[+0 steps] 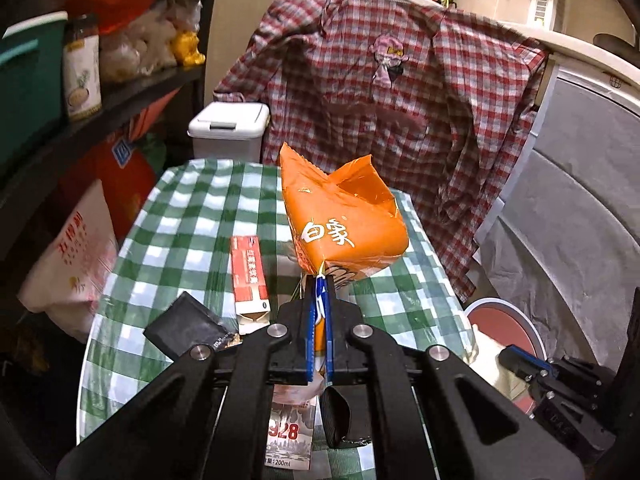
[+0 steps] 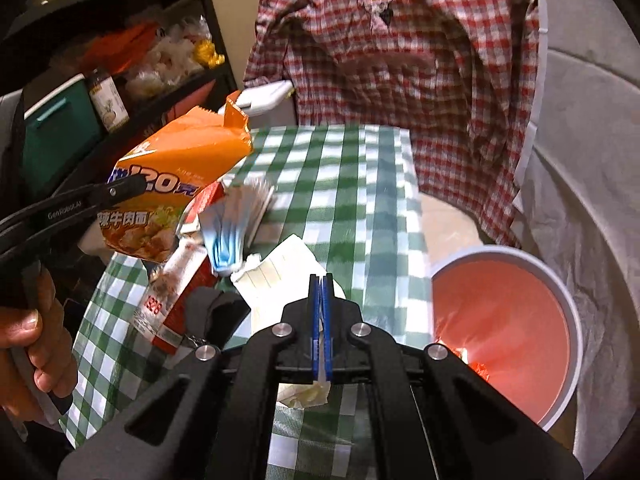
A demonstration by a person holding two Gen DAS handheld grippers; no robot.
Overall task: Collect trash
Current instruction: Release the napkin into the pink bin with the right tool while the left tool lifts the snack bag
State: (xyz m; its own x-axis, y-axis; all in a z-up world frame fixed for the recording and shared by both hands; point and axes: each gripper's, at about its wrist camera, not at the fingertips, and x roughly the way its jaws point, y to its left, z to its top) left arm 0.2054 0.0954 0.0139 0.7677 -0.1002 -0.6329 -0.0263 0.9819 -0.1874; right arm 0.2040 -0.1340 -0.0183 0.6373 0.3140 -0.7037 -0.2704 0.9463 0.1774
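Observation:
My left gripper [image 1: 319, 280] is shut on the lower corner of an orange noodle packet [image 1: 344, 220], which hangs torn open above the green-checked table [image 1: 192, 240]. In the right wrist view the same packet [image 2: 180, 168] is at the left, pinched by the left gripper [image 2: 134, 188], with a person's hand [image 2: 32, 340] on its handle. My right gripper [image 2: 321, 279] is shut on a piece of white paper [image 2: 280, 272]; a white sliver shows between the pads, and crumpled paper hangs below them. A red bin with a white rim [image 2: 560, 296] stands at the table's right side.
On the table lie a blue face mask [image 2: 228, 236], a red-and-white carton [image 2: 176, 304], a red box [image 1: 248, 276] and a black wrapper [image 1: 184, 324]. A plaid shirt [image 1: 380, 80] hangs behind. Shelves with jars and bags [image 1: 80, 72] line the left. A white lidded bin [image 1: 228, 120] stands beyond the table.

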